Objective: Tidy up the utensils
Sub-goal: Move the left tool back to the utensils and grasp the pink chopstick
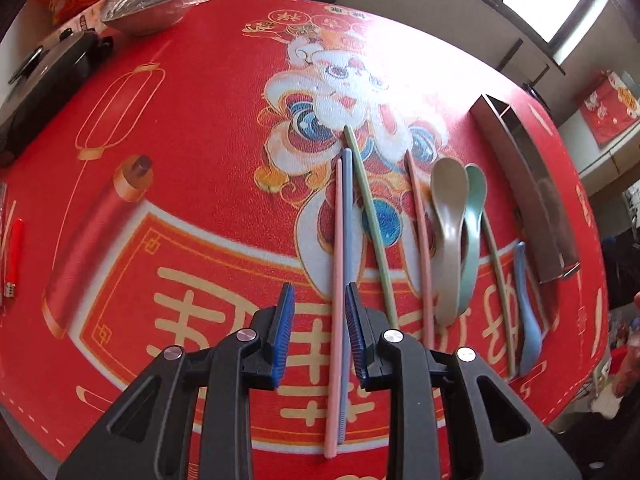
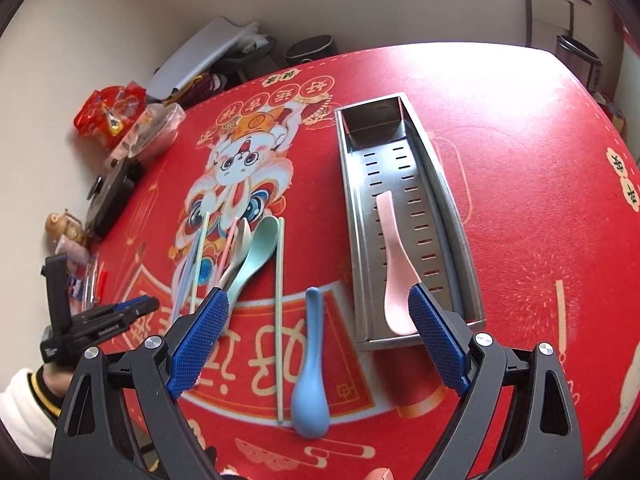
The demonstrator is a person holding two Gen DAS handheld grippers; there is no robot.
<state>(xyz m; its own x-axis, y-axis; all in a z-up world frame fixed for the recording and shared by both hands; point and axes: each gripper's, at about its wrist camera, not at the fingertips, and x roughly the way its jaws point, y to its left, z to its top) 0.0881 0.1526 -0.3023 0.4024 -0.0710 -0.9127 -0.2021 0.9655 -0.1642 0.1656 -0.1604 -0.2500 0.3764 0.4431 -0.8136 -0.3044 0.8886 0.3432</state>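
The left claw stands slightly spread over the red mat, gripping nothing, a pink chopstick and a blue one lying just under its gap. The right claw gapes wide and empty above a blue spoon (bowl toward the near edge). Just right of that spoon sits the steel tray, holding a pink spoon.

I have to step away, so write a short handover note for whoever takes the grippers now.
Left gripper: slightly open, empty, over the pink chopstick and blue chopstick.
Right gripper: wide open, empty, above the blue spoon.
Done: pink spoon lies in the metal tray.
Left: blue, beige and green spoon, plus all chopsticks, on the red mat.
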